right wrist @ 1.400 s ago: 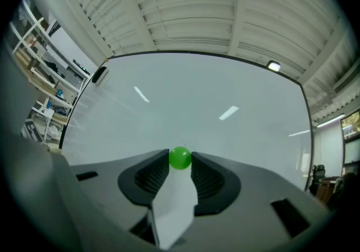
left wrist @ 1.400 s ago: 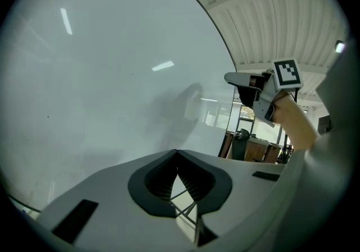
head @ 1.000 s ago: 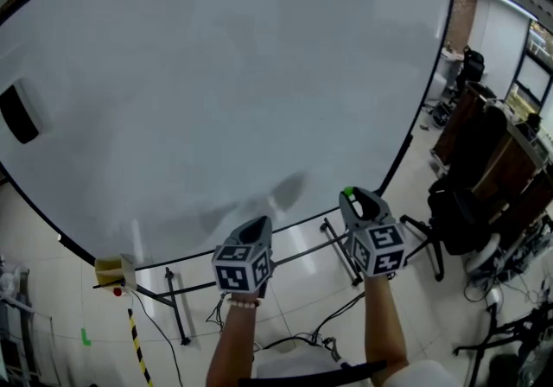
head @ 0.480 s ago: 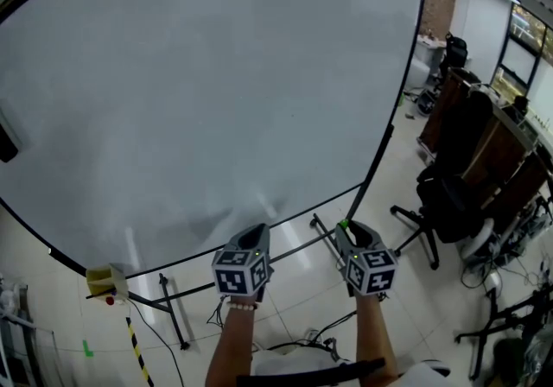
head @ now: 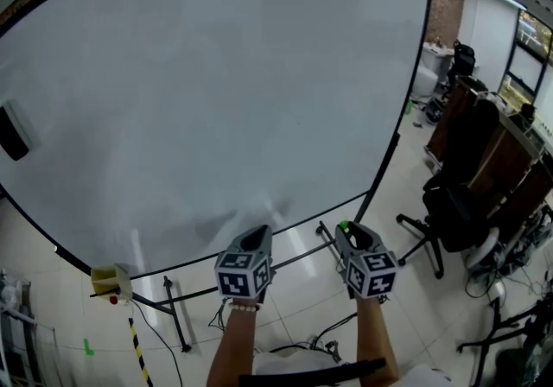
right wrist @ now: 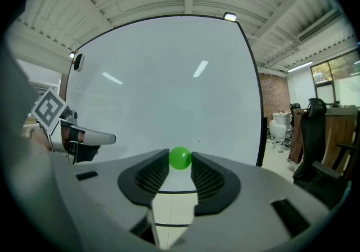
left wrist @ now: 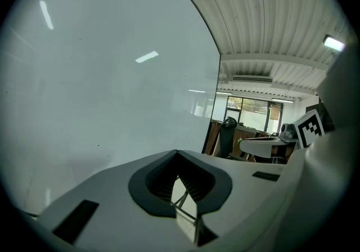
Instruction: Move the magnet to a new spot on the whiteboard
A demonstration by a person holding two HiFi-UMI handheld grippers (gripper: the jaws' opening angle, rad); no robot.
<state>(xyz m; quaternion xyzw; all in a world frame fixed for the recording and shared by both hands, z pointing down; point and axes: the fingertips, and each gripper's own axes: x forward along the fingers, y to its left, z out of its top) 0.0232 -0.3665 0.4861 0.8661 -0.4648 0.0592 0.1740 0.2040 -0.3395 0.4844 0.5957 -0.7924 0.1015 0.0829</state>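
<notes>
Here's the right hand-held gripper (right wrist: 180, 162), and its jaws are clamped on the magnet (right wrist: 180, 157), a small round green one pinched right at the tips, ribbed pads pressing in from both sides. From the head view you can just catch that dot of green (head: 343, 225) at the nose of the right hand-held gripper (head: 346, 230). The magnet is off the board, held in the air in front of the whiteboard (head: 216, 91) and down by its lower right edge, with pale floor (head: 302, 299) beneath it.

Over to the left hand-held gripper (left wrist: 176, 156): jaws together, tips meeting in a closed point, nothing between them. In the head view it (head: 257, 236) sits just beside its partner, both low in the picture and pointing up toward the board's bottom frame. The right gripper view picks up the left one off to its side (right wrist: 76, 139), marker cube showing.

The whiteboard fills most of the view, its surface plain white with only ceiling lights reflected in it (right wrist: 169, 88). A black block (head: 14, 131) sits on its far left edge. Below the lower left corner, a small yellow box (head: 107, 276) rests on the stand (head: 173, 307), whose thin black legs spread across the floor.

Off to the right, well apart from the board, a black office chair (head: 449, 208) stands among dark furniture.
</notes>
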